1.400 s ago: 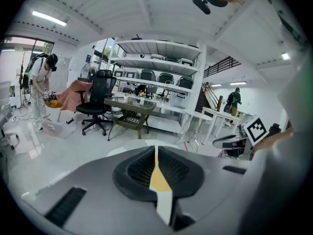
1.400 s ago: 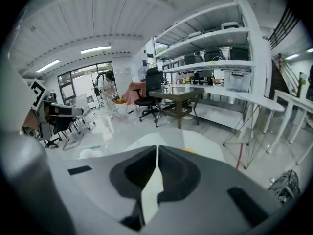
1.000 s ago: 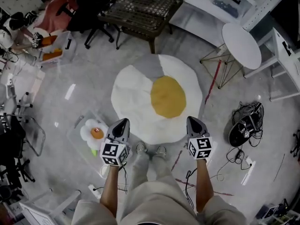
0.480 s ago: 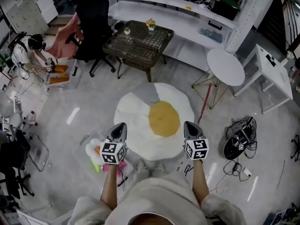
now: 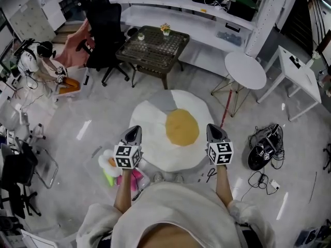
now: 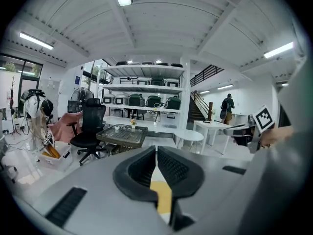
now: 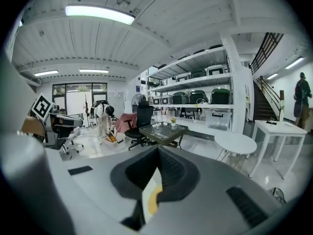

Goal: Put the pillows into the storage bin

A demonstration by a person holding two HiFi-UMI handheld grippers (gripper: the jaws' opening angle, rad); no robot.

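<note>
Now left gripper [image 5: 134, 129] and right gripper [image 5: 213, 127] higher above floor [image 5: 103, 110].

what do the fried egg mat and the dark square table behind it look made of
White and yellow fried-egg-shaped mat: soft fabric, probably plush, matte with no glare beside the shiny floor. Dark brown square table: woven lattice top, perhaps rattan or plastic wicker, matte.

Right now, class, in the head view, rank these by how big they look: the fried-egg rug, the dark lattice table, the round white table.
1. fried-egg rug, clearly largest
2. dark lattice table
3. round white table, smallest
Both tables stand farther from the camera than the rug, so their true sizes may compare differently.
</note>
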